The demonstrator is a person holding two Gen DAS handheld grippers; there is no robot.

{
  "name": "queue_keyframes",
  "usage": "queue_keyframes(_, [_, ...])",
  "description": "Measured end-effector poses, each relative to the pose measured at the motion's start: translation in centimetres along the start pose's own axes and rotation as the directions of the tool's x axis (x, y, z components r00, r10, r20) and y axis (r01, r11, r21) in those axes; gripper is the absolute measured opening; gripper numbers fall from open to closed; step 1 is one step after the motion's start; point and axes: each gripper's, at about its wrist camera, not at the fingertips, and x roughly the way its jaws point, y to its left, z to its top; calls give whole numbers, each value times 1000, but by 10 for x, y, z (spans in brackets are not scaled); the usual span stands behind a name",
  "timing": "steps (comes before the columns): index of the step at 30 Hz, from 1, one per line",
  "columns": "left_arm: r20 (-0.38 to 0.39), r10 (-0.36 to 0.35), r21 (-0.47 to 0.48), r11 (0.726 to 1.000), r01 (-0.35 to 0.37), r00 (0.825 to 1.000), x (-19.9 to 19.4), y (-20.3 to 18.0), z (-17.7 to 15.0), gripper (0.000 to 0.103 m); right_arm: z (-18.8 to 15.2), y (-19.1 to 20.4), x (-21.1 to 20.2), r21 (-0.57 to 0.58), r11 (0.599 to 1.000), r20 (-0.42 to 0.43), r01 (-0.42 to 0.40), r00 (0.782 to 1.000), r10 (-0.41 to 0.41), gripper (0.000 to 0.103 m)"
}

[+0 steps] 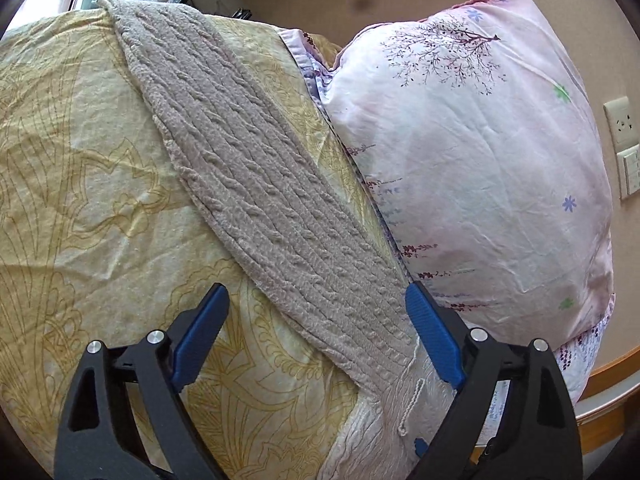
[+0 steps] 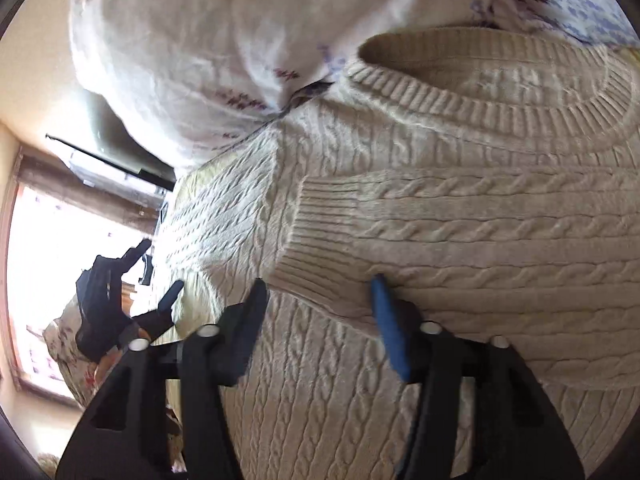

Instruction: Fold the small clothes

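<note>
Pillow (image 1: pixel 472 168) tight against sweater (image 1: pixel 256 184); bedspread (image 1: pixel 80 184) side open.

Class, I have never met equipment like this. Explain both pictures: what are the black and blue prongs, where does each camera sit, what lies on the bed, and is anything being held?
The prongs are hand-held grippers, one in each of a person's hands, each carrying a wide-angle camera looking along its fingers. The left camera shows the left gripper open above a knitted sleeve lying across a yellow patterned bedsheet, beside a pink floral pillow. The right camera shows the right gripper open over a cream cable-knit sweater, whose sleeve is folded across its body; the ribbed cuff lies just beyond the fingers. Neither gripper holds anything.
</note>
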Motion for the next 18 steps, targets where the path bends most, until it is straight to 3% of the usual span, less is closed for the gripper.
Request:
queue_keyframes(5, [21,-37,-108,993,39,999,0,15,18,87,-11,13,-3,-19,998,-39,-59,997,59,77])
queue_keyframes(11, [56,-46,-214,975,57,997,4,30,43,73,-20,2,-7,38,997,-11,-62,998,62,78])
queue_keyframes(14, [74,-69,-279,956,87,995,6,42,52,61,-23,-8,-17,75,995,14,-63,998,62,78])
queue_keyframes(17, [71,-116,-365,921,134,991,14,55,55,31,-28,-19,-31,108,992,44,-60,997,56,78])
queue_keyframes(18, [68,-150,-398,903,165,986,17,56,53,9,-30,-24,-38,119,991,56,-60,997,54,79])
